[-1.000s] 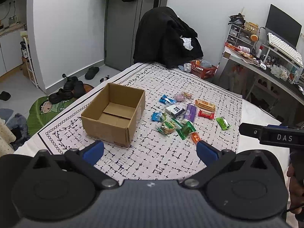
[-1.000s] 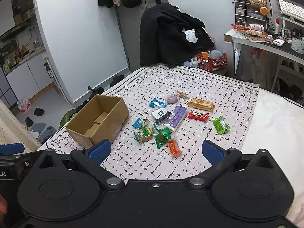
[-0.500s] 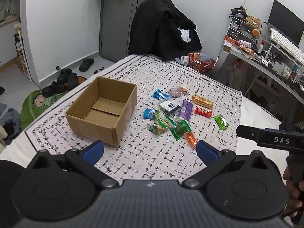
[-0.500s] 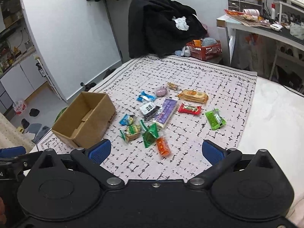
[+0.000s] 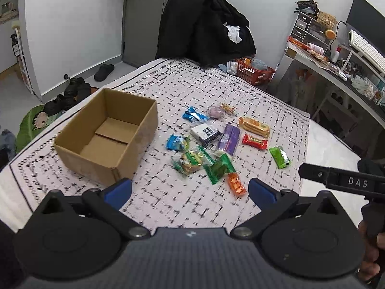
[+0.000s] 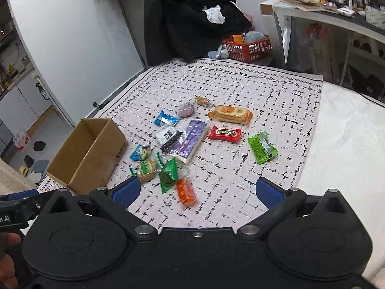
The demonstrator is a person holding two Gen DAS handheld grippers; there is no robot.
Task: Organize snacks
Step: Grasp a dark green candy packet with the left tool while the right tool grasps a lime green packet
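An empty cardboard box sits on the patterned cloth at the left. Several wrapped snacks lie to its right: an orange packet nearest me, a dark green triangle pack, a purple bar, a red bar and a light green pack. My left gripper hangs open above the cloth's near part, holding nothing. My right gripper is open too, above the orange packet.
A chair draped in black clothes stands past the far edge, beside a red basket. A cluttered desk lies at the right. Shoes lie on the floor left. White bedding borders the cloth's right side.
Both grippers have moved forward and lower toward the snacks; box and packets appear larger and closer. Nothing was taken hold of, and both stay open.
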